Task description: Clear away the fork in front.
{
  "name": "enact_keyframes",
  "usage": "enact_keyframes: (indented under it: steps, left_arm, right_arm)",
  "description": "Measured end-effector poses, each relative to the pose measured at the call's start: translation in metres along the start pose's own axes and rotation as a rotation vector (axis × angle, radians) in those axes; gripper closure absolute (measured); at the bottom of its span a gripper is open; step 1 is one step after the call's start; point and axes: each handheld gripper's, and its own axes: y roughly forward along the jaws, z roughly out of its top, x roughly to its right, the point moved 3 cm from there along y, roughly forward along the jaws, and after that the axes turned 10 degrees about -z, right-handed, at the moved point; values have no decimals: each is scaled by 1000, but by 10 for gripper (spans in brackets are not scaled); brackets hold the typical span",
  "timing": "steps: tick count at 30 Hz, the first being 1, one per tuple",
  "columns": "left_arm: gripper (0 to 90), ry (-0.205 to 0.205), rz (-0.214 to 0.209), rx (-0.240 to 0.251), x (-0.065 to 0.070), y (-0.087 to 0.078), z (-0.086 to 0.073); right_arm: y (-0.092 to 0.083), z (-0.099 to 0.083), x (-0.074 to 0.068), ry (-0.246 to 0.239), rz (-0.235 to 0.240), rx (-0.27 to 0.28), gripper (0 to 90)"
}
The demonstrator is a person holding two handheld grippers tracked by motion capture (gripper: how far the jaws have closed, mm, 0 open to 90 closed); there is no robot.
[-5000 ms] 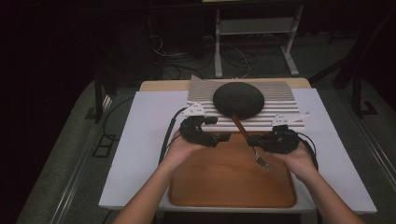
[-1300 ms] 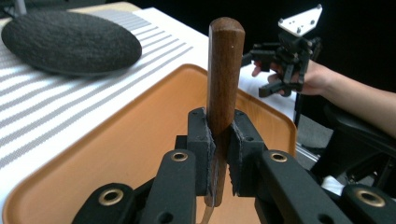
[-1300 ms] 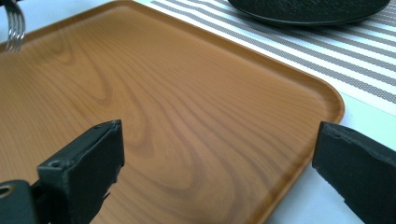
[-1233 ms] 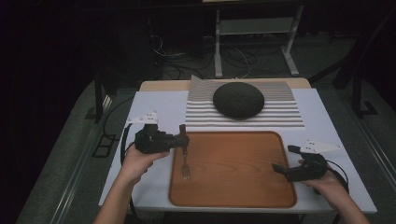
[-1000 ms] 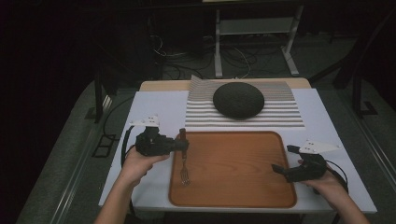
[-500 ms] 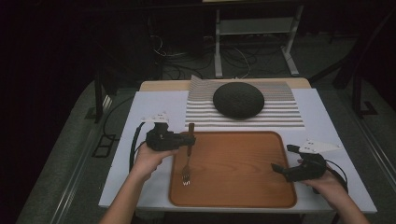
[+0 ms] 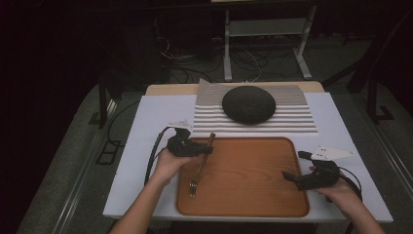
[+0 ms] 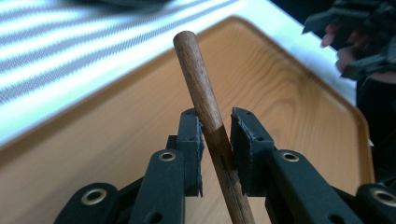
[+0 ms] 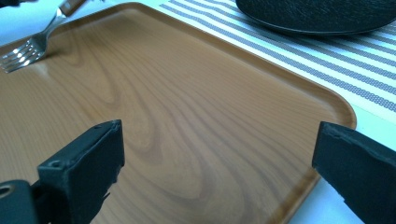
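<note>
At the left edge of the wooden tray (image 7: 243,170), left gripper (image 7: 208,147): brackets the wooden handle of the fork (image 7: 199,165) rather than clamps it. Has just been opening its jaws, narrow yet, with the handle between them, leaning on one pad and clear of the other in the left gripper view. Outward from there: tines down on the tray's near-left part, handle tilted up toward the striped placemat (image 7: 297,119) and the dark round dish (image 7: 248,104) beyond.

At the tray's right rim, right gripper (image 7: 295,165): hovers with jaws wide, holding nothing, well apart from the fork.

Judged as the release step of laying the fork on the tray. Next calls for spreading the left jaws further so the handle drops flat, then backing off without snagging it
</note>
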Motion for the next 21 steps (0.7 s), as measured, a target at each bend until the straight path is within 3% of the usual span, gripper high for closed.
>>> enact_keyframes:
  steps: [9, 21]
  left_arm:
    - [728, -31, 17, -46, -7, 13, -12]
    - [689, 1, 60, -110, -10, 23, -17]
  right_arm:
    - [1, 0, -2, -7, 6, -3, 24]
    - [1, 0, -1, -5, 7, 0, 25]
